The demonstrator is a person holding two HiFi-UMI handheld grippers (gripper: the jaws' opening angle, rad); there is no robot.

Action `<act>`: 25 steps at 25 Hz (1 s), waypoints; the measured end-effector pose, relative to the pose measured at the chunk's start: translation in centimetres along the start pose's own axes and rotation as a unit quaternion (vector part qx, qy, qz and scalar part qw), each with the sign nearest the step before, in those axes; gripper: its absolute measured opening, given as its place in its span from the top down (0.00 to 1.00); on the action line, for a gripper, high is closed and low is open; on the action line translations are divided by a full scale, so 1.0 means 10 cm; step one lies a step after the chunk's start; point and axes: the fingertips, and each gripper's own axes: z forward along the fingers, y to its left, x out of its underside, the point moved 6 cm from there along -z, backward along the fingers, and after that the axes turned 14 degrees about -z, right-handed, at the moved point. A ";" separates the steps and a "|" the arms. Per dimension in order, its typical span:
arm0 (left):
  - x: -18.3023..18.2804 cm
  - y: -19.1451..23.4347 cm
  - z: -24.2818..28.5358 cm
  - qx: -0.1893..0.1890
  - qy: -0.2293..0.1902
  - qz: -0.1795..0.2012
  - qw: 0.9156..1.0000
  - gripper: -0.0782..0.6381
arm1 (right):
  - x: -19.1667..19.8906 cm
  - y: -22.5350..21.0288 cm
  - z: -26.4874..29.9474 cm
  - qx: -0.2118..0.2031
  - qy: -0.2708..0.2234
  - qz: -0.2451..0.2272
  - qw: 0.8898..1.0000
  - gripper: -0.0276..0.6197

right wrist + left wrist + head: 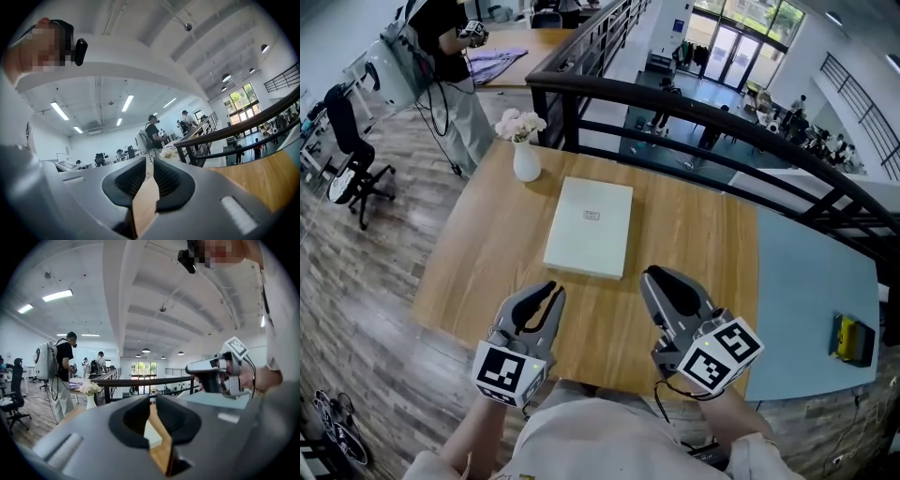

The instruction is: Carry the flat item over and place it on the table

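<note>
The flat white box lies on the wooden table, just beyond the table's middle. Both grippers hover over the near edge, short of the box and apart from it. My left gripper points at the box's near left corner, its jaws drawn together with nothing between them. My right gripper stands near the box's near right corner, also shut and empty. In the left gripper view a sliver of the white box shows through the thin slit of the left gripper. The right gripper view shows only bare wood past the right gripper.
A white vase of flowers stands at the table's far left corner. A black railing runs behind the table. A blue-grey table at the right carries a yellow-and-black object. A person and an office chair stand at the left.
</note>
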 end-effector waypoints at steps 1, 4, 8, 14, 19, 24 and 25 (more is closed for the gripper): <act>0.00 -0.01 -0.03 0.003 -0.001 0.000 1.000 0.83 | -0.03 0.04 -0.02 -0.004 -0.006 -0.001 1.000 0.87; -0.01 -0.03 -0.09 0.003 -0.005 0.001 1.000 0.85 | -0.09 0.18 -0.05 -0.024 -0.021 -0.008 0.999 0.88; -0.03 -0.06 -0.21 0.000 -0.021 -0.003 1.000 0.89 | -0.16 0.37 -0.11 -0.033 -0.027 -0.028 0.999 0.88; 0.10 -0.06 -0.33 -0.010 -0.010 0.021 1.000 0.89 | -0.06 0.55 -0.14 -0.028 -0.013 -0.089 0.996 0.88; 0.15 -0.06 -0.41 -0.007 0.002 -0.004 1.000 0.89 | 0.08 0.61 -0.16 0.003 -0.004 -0.117 0.993 0.91; 0.17 -0.07 -0.45 -0.012 -0.005 -0.008 1.000 0.89 | 0.21 0.59 -0.20 0.012 0.012 -0.098 0.995 0.92; 0.16 -0.07 -0.45 -0.012 -0.008 -0.015 1.000 0.89 | 0.23 0.58 -0.20 0.014 0.017 -0.099 0.995 0.95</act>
